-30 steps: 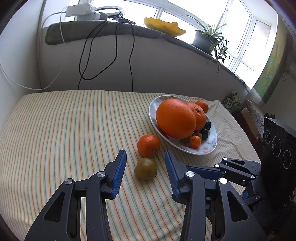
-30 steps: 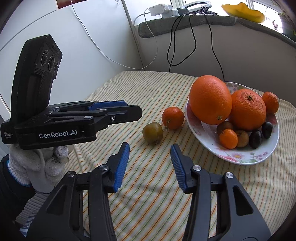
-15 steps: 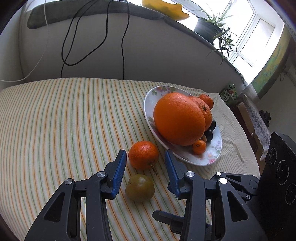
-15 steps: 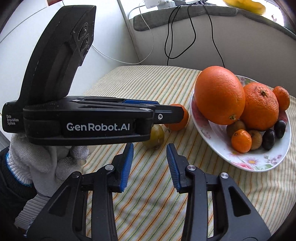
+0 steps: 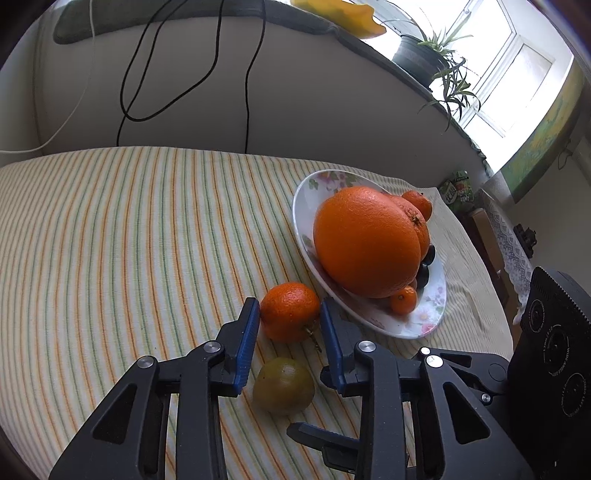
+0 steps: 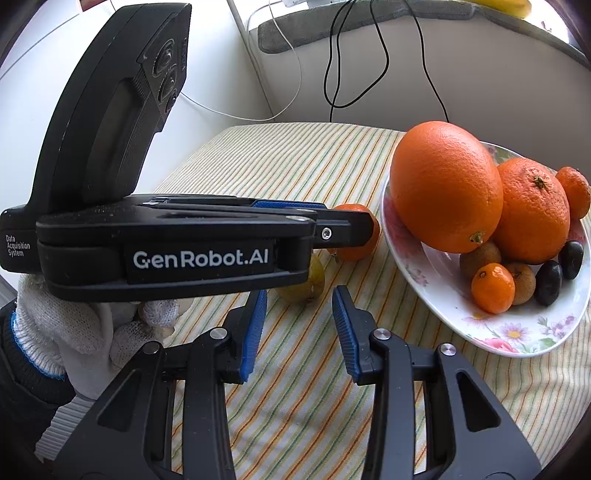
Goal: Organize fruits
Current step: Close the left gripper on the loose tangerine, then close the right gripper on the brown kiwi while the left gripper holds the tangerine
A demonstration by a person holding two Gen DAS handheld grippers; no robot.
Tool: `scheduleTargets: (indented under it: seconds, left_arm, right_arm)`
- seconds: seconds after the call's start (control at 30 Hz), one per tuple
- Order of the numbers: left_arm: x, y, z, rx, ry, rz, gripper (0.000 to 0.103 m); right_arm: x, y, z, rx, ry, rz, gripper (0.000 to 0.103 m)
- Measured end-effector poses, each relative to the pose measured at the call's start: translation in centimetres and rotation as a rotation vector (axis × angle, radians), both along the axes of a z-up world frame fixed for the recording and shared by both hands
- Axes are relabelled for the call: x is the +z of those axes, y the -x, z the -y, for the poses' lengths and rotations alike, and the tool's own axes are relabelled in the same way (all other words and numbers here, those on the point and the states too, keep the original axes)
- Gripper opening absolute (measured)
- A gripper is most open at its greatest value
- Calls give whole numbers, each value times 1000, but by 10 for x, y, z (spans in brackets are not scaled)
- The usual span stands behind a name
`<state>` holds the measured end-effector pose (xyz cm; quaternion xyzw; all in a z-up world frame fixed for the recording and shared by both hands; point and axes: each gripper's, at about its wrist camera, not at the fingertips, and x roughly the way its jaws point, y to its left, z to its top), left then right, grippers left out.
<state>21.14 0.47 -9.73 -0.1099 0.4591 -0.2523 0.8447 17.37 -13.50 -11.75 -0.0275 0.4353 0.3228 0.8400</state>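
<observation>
A small orange mandarin lies on the striped cloth beside a flowered plate. My left gripper is open with its blue pads on either side of the mandarin; in the right wrist view its tips reach the mandarin. A green-brown fruit lies just behind the mandarin, under the left gripper. My right gripper is open and empty, right in front of the green-brown fruit. The plate holds a big orange, another orange and several small fruits.
A grey wall with hanging black cables stands behind the table. A sill above carries a potted plant and a yellow dish. The striped cloth stretches to the left. A gloved hand holds the left gripper.
My left gripper moved forward past the green-brown fruit until its pads flank the mandarin. My right gripper crept closer to the green-brown fruit and narrowed slightly.
</observation>
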Motion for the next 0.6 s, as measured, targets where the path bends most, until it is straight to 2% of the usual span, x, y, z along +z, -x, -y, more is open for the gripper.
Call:
scheduleTargets:
  seconds: [0.53, 0.6]
  left_arm:
    - [0, -3, 3, -24, 4, 11, 32]
    - [-1, -3, 3, -23, 2, 8, 32]
  right_arm:
    - [-10, -9, -18, 14, 38, -5, 39]
    - [-10, -8, -17, 8, 36, -5, 33]
